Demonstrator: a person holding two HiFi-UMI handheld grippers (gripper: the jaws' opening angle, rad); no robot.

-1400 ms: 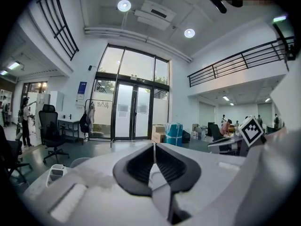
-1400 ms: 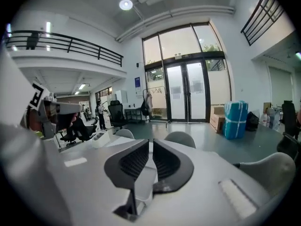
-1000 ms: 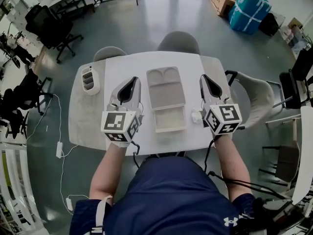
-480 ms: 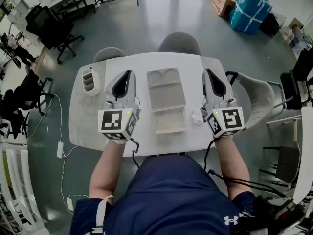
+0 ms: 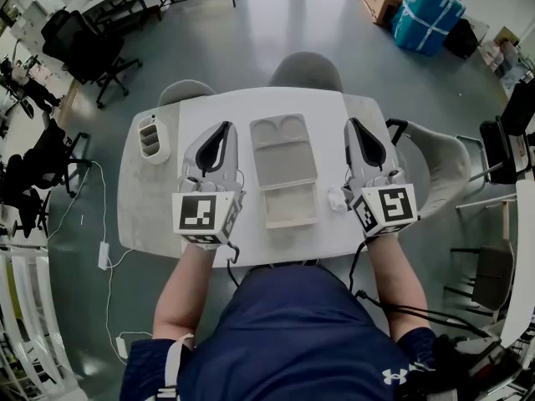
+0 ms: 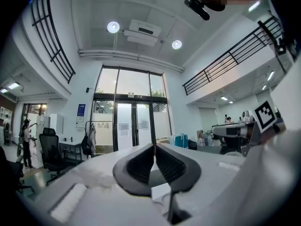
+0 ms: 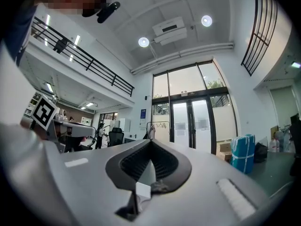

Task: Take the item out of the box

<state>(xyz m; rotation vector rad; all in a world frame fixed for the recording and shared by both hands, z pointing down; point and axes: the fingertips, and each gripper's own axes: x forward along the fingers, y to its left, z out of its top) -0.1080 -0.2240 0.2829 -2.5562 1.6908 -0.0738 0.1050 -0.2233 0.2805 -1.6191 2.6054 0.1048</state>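
Observation:
An open pale box [image 5: 285, 170] lies in the middle of the white table [image 5: 251, 107], its lid folded away from me; the near half looks empty. A small white item [image 5: 336, 198] rests on the table just right of the box, beside my right gripper. My left gripper [image 5: 224, 127] hovers left of the box, and its jaws meet at the tips with nothing between them [image 6: 154, 145]. My right gripper [image 5: 353, 123] hovers right of the box, also shut and empty [image 7: 151, 141]. Both gripper views look level across the room and show neither the box nor the item.
A white compartment holder [image 5: 154, 135] stands at the table's left edge. Two grey chairs [image 5: 305, 71] sit at the far side and another chair [image 5: 443, 165] at the right. A cable [image 5: 104, 224] runs over the floor on the left.
Both grippers have lifted a little above the table and levelled out. Their jaws stay shut, and the box and white item have not moved.

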